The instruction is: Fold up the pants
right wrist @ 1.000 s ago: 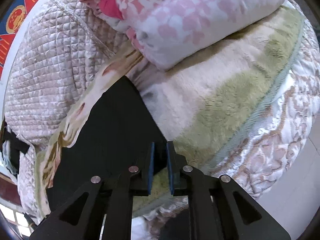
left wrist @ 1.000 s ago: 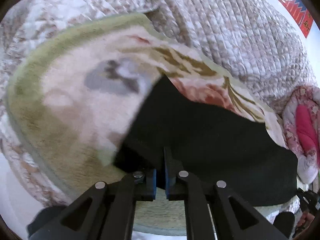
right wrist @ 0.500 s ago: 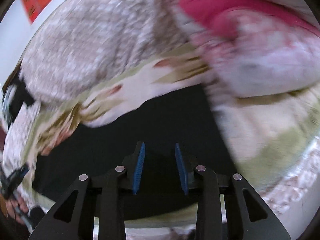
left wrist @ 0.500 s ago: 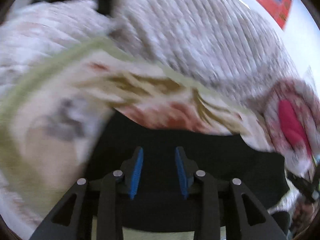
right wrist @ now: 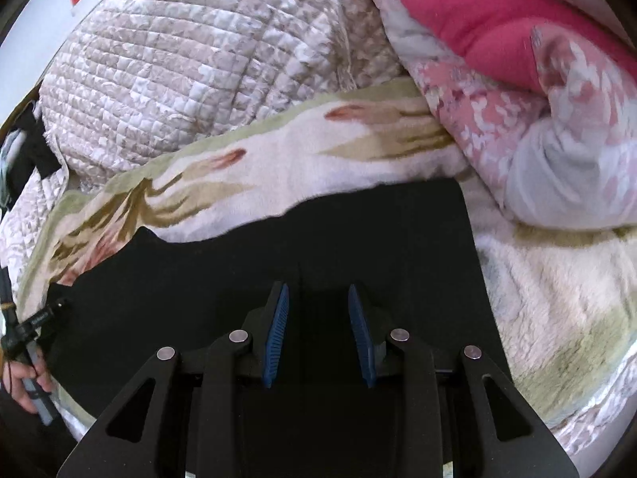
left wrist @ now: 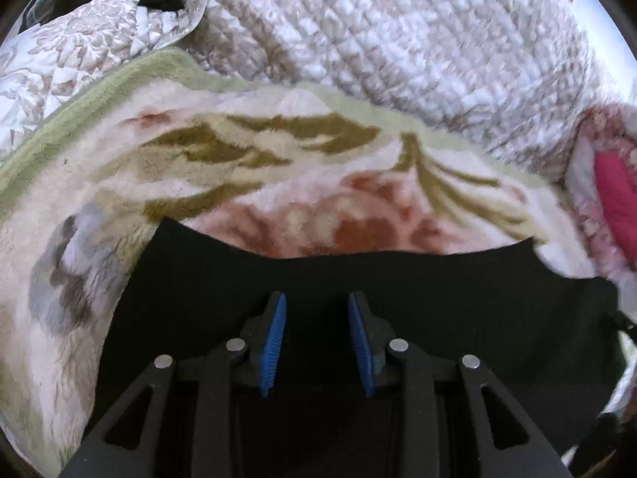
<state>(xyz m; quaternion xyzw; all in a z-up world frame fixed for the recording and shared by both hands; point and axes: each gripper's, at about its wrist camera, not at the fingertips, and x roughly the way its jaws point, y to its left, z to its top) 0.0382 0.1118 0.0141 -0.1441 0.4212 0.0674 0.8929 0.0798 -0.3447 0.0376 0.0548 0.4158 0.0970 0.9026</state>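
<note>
The black pants (left wrist: 398, 290) lie spread flat as a wide band on a floral fleece blanket (left wrist: 278, 183). My left gripper (left wrist: 316, 296) hovers over the near part of the cloth, open, with nothing between its blue pads (left wrist: 274, 342). In the right wrist view the same pants (right wrist: 199, 279) run from the left to a straight edge on the right. My right gripper (right wrist: 317, 286) is over them, also open, and its pads (right wrist: 278, 330) are bare. A fold line shows in the cloth just ahead of it.
A quilted beige bedspread (left wrist: 398, 40) rises behind the blanket. A pink floral duvet (right wrist: 517, 79) is piled at the right, next to the pants' end. A hand (right wrist: 22, 382) holding the other gripper's handle shows at the far left.
Both grippers were shut on the pants' near edge a second ago. They have let go and opened, and each has swung sideways over the cloth, which now lies flat.
</note>
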